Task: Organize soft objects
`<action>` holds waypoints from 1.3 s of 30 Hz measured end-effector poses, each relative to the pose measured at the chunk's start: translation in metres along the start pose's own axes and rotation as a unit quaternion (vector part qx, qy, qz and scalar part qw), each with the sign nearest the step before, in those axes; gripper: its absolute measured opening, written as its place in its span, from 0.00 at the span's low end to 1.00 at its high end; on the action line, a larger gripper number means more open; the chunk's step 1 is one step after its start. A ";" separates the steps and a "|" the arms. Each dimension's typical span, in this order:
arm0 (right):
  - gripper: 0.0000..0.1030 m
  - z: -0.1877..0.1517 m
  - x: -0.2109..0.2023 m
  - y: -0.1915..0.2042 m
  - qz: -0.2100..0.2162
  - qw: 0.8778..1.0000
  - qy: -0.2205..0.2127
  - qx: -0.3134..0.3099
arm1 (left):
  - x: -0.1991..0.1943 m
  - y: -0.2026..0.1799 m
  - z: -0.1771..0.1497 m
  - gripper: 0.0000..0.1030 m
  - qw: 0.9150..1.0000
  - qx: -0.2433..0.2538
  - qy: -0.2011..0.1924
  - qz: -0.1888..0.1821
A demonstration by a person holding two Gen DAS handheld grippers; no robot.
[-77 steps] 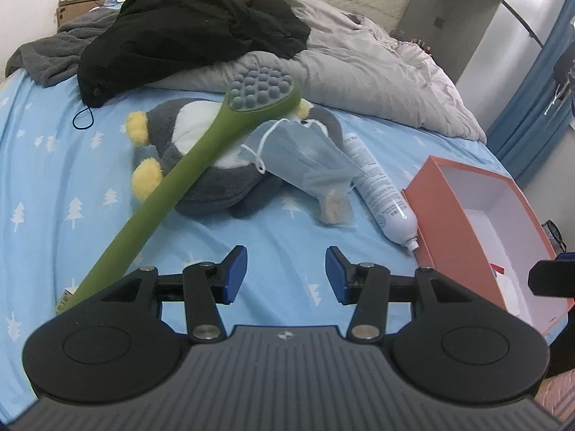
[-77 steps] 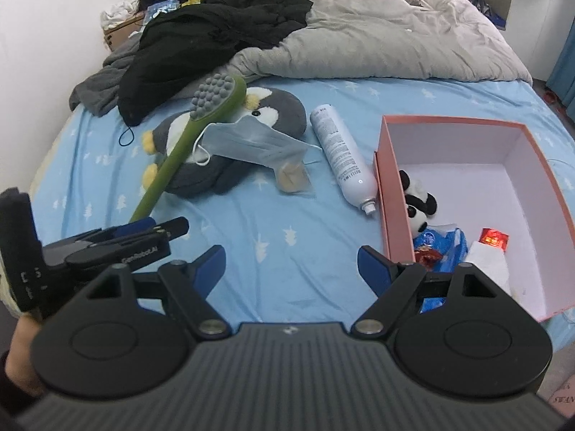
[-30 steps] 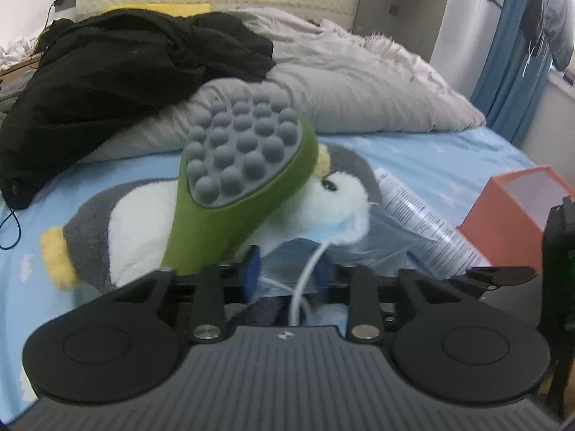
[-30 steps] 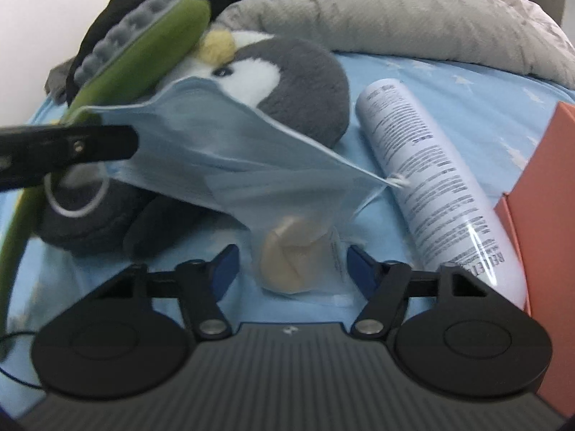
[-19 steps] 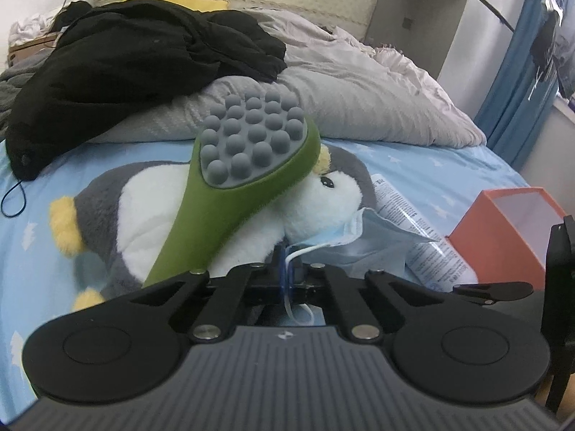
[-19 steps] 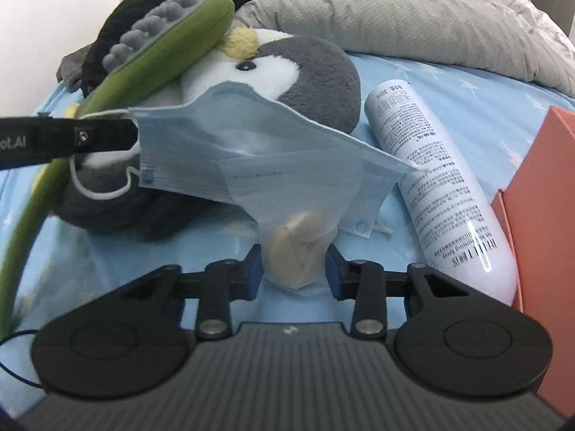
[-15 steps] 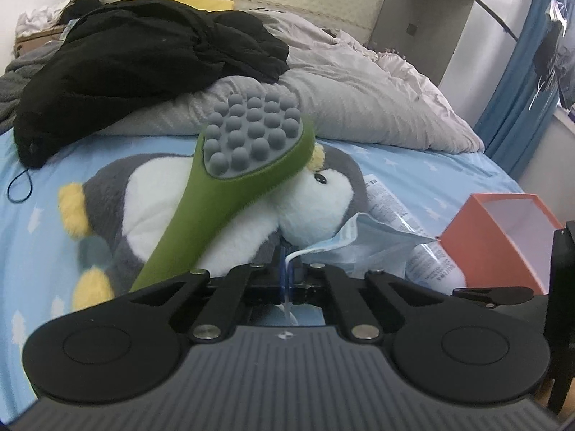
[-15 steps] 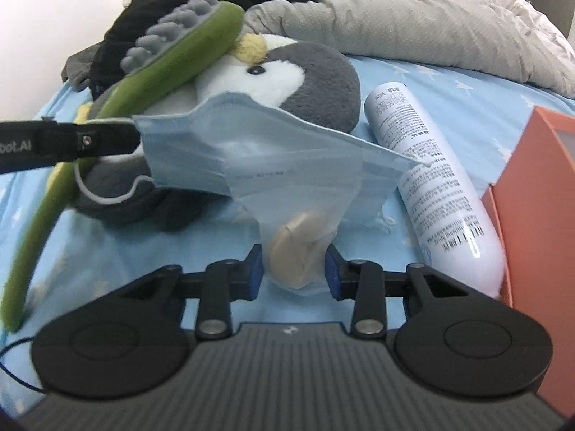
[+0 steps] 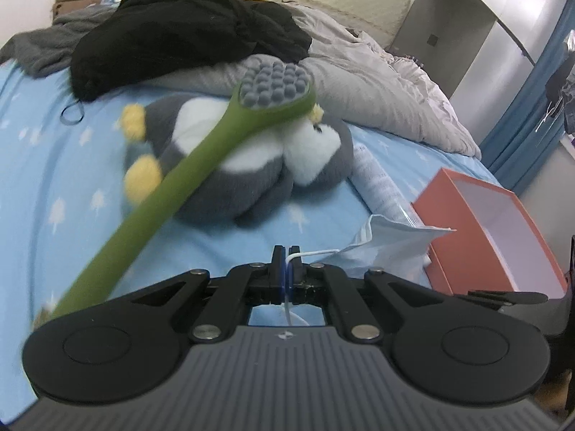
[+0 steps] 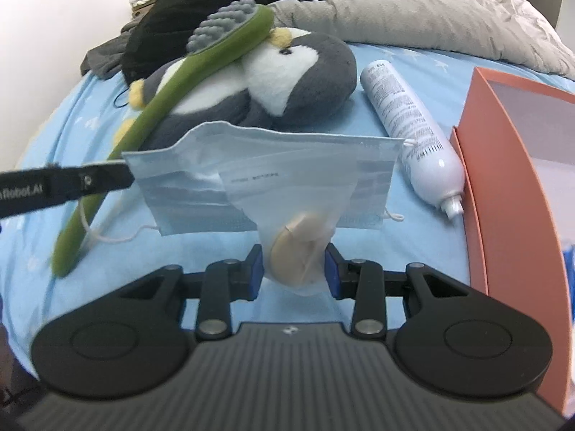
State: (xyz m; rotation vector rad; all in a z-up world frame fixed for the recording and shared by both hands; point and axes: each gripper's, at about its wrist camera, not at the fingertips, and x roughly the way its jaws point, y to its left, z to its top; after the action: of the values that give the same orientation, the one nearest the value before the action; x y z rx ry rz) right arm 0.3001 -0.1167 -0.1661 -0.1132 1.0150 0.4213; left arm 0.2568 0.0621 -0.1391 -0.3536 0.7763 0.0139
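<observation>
Mask (image 10: 266, 176) now lifted off penguin (image 10: 287, 79), left hand-held gripper (image 9: 286, 269) pinching its loop, right hand-held gripper (image 10: 294, 269) apparently clamping bag (image 10: 298, 248).

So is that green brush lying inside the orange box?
No, the green brush rests across the penguin toy, outside the orange box.

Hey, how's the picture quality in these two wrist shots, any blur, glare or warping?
Left wrist view: the green massage brush and penguin plush are smeared by motion blur, and the fisheye bends the room's edges. Right wrist view: sharper, a glare streak on the white bottle, blur on the brush handle.
</observation>
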 end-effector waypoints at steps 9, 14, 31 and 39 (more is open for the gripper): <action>0.37 -0.047 -0.030 0.022 0.013 1.000 0.026 -0.003 | -0.064 0.007 -0.071 0.02 0.998 -0.048 0.036 -0.011; 0.37 -0.067 -0.036 0.032 0.032 0.998 0.049 -0.001 | -0.077 0.014 -0.099 0.02 0.995 -0.085 0.058 -0.020; 0.38 -0.103 -0.035 -0.002 0.088 0.981 0.152 0.080 | -0.056 0.031 -0.105 0.02 0.989 -0.121 0.082 -0.014; 0.37 -0.112 -0.042 -0.021 0.055 0.984 0.145 0.083 | -0.045 0.032 -0.096 0.03 0.991 -0.086 0.104 -0.008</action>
State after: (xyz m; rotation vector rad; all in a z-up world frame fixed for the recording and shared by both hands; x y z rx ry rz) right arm 0.2003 -0.1801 -0.1923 0.0328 1.3431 0.4261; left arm 0.1545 0.0668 -0.1815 -0.5315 0.9827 0.0304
